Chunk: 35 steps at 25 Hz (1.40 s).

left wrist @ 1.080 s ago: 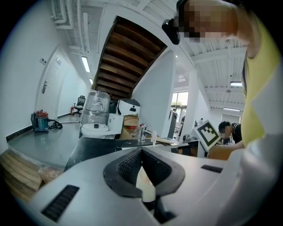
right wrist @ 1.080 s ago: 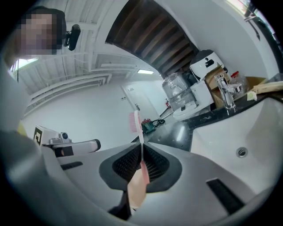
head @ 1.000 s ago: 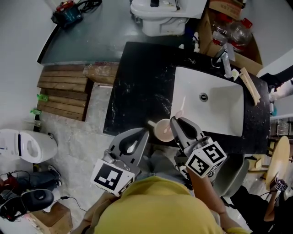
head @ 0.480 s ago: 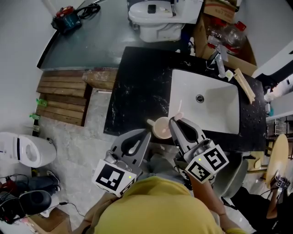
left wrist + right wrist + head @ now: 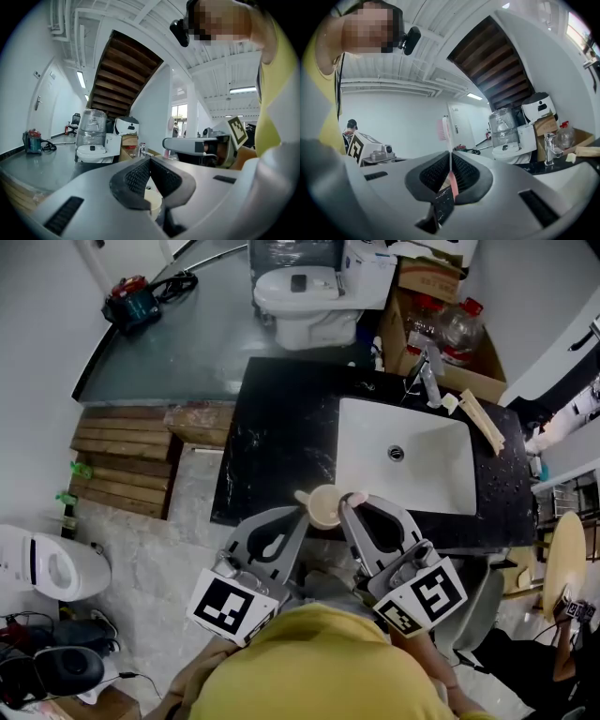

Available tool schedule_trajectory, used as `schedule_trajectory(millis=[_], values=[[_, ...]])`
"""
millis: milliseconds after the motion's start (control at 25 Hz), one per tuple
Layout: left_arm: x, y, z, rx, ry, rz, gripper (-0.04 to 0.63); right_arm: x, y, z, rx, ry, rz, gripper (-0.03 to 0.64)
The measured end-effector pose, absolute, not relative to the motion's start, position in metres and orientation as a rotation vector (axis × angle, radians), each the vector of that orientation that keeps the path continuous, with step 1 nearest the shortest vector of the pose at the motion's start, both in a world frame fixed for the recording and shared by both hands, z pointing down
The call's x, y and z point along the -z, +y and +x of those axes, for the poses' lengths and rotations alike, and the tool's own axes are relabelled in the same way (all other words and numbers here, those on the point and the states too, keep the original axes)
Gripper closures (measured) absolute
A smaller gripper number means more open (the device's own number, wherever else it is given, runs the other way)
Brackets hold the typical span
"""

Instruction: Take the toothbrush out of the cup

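**Brush up and out, cup in the other claw**

Since a second ago you'd lifted and rolled the right gripper [image 5: 450,165]. That brought the toothbrush [image 5: 356,498] head away from over the sink [image 5: 441,442], and it ended just right of the cup [image 5: 323,507] rim. That claw was pinching the pink handle, head up. Your left gripper [image 5: 150,161] looked clamped on the cup's handle at the counter [image 5: 281,437] front edge. The faucet [image 5: 427,381] and toilet [image 5: 295,301] sat farther back. Both grippers pointed roughly level, side by side.
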<state>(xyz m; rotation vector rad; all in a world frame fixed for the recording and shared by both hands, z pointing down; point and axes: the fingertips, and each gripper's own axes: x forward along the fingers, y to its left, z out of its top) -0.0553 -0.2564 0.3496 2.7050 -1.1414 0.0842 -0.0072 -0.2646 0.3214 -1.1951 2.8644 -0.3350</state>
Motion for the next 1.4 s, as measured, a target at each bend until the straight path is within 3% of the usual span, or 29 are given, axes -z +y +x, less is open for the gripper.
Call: schedule_trajectory(millis=[1400], values=[[-0.298, -0.235, -0.031, -0.019, -1.108, 2.838, 0.584, -0.279, -0.227, -0.007, 0.146, 2.902, -1.142, 0.586]])
